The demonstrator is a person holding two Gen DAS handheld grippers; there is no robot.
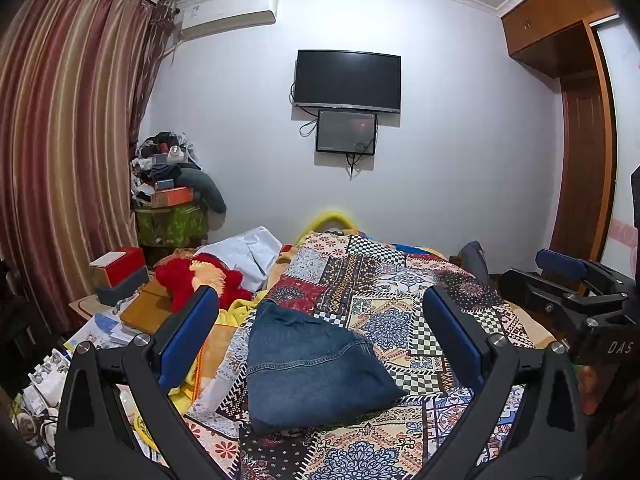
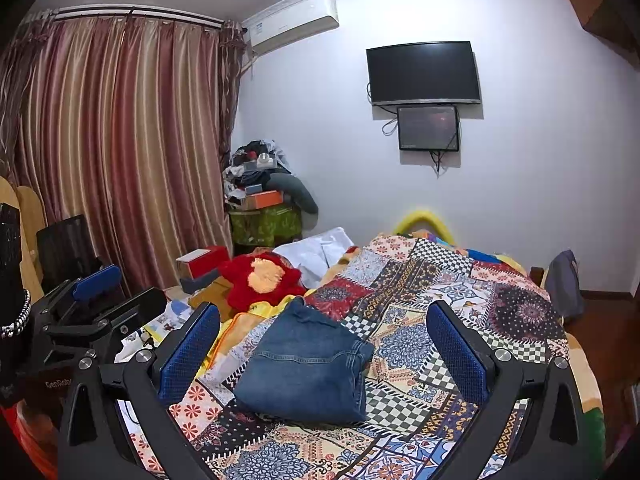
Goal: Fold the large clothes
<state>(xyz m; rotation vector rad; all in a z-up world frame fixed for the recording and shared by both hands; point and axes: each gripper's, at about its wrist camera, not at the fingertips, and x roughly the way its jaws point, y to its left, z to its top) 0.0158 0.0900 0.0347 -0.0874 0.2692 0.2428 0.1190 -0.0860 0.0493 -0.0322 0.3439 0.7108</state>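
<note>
- Your left gripper (image 1: 320, 332) and right gripper (image 2: 323, 344) both hang spread wide, empty, above the folded jeans (image 1: 308, 364).
- The patchwork bedspread (image 1: 400, 312) hides the bed beneath; a red plush (image 1: 192, 276) sits nearby.

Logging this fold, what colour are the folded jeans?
Blue denim jeans, clearest in the right wrist view.

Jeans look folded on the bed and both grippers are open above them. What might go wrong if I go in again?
The folded jeans lie on a patterned quilt; an open left gripper or right gripper reaching in may pinch quilt along with denim. The stacked layers look loose at the right edge, so a nudge may undo the fold.
</note>
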